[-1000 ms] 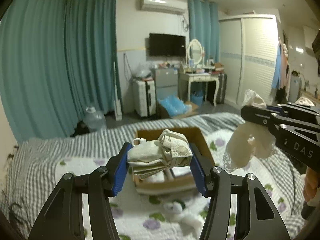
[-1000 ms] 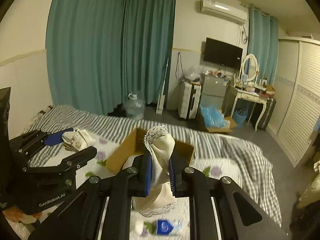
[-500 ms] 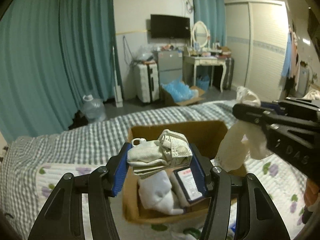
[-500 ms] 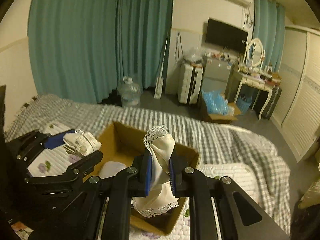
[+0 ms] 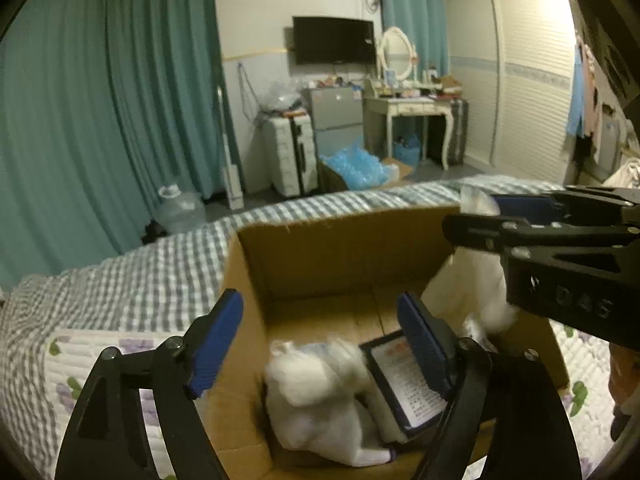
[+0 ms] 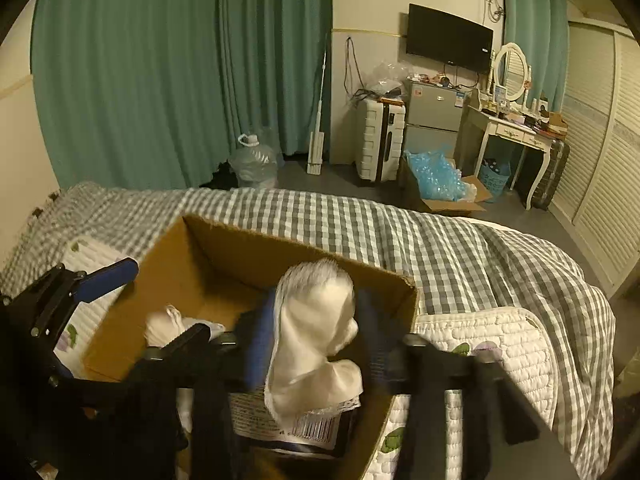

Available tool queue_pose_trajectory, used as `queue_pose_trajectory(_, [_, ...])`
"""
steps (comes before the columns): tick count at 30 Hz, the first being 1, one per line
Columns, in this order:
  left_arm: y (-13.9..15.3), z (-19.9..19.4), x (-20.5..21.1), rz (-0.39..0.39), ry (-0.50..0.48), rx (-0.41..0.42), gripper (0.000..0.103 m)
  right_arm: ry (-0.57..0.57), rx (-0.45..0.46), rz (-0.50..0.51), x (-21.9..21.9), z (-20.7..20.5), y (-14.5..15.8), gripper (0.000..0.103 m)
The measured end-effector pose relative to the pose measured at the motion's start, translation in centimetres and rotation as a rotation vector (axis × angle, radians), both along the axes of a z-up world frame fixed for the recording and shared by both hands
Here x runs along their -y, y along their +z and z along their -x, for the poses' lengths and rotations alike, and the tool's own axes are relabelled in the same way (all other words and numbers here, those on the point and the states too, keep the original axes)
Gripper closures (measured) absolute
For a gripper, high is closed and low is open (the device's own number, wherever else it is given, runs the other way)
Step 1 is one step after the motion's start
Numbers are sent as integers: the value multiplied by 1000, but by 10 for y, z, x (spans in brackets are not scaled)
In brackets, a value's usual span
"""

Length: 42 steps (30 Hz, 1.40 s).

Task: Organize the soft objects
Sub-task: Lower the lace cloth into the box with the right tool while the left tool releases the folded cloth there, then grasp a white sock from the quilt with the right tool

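An open cardboard box (image 5: 320, 248) stands on the bed. My left gripper (image 5: 324, 344) is open and empty over the box's left half. Below it a white soft bundle (image 5: 316, 392) lies in the box, blurred, next to a flat packet with a dark rim (image 5: 408, 384). My right gripper (image 6: 316, 332) is over the box's right side (image 6: 256, 256) with its blue pads spread apart; a white lace-edged cloth (image 6: 316, 344) hangs loose between them. The cloth (image 5: 476, 280) also shows in the left wrist view under the right gripper (image 5: 520, 216).
The bed has a grey checked cover (image 6: 400, 232) and a white quilted pad with flowers (image 6: 496, 336). Beyond the bed stand a water jug (image 6: 252, 160), a white suitcase (image 6: 380, 144), a box of blue plastic (image 6: 440, 180) and a dressing table (image 6: 516, 128).
Both grippers came down over the box. My left gripper opened and dropped its folded cream bundle into the box. My right gripper's pads spread and the lace cloth is slipping down.
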<state>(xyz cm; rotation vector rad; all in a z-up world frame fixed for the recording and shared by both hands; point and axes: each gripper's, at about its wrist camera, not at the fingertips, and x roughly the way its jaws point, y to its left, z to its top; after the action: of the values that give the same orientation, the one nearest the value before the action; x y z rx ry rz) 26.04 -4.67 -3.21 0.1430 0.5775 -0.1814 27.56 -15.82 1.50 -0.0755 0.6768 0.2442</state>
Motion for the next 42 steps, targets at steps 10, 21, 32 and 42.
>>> queue_pose_trajectory(10, [82, 64, -26, 59, 45, 109, 11, -44, 132, -17, 15, 71, 95, 17])
queue_pose_trajectory(21, [147, 178, -73, 70, 106, 225, 10, 19, 198, 34, -10, 200, 155, 9])
queue_pose_trajectory(32, [71, 205, -98, 57, 130, 106, 10, 125, 19, 114, -60, 236, 29, 9])
queue_pose_trajectory(42, [-36, 182, -105, 82, 179, -66, 10, 176, -227, 215, -79, 203, -108, 23])
